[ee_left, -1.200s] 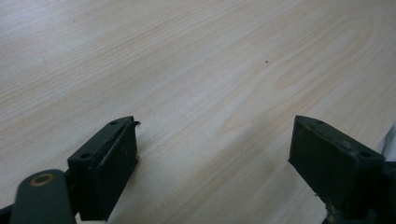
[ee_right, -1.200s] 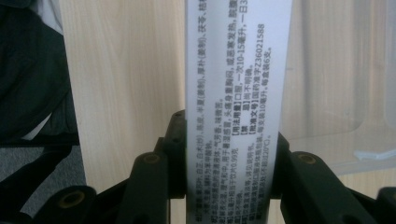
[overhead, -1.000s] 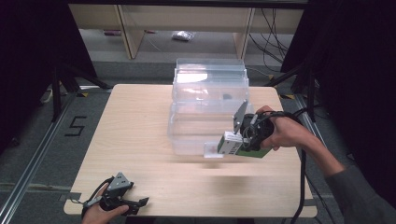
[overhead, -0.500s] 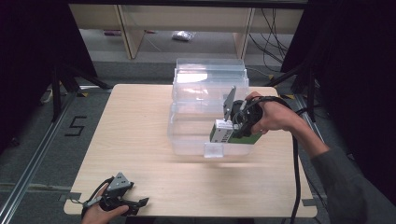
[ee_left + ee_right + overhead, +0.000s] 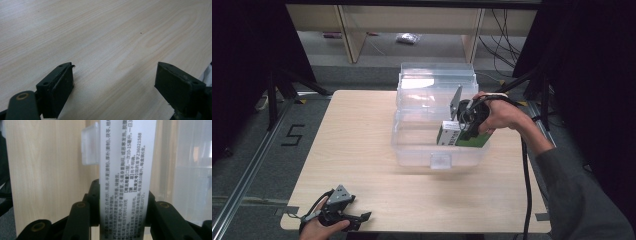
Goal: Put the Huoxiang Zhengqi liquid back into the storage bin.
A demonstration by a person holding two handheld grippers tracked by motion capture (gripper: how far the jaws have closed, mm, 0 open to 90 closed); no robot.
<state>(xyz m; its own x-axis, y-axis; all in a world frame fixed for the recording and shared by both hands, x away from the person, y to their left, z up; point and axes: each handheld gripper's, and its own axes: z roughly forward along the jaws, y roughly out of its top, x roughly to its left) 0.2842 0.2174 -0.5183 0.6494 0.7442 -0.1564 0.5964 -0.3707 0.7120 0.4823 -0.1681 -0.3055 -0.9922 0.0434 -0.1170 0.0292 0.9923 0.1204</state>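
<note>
The right gripper [image 5: 458,134] squeezes a white and green cardboard box with small print [image 5: 462,138], right of the middle of the high view, over the clear plastic bin [image 5: 412,150]. The box could bump the bin's wall and slip. The left gripper [image 5: 357,220], lower left, rests spread apart on the pale wooden table [image 5: 362,125].
</note>
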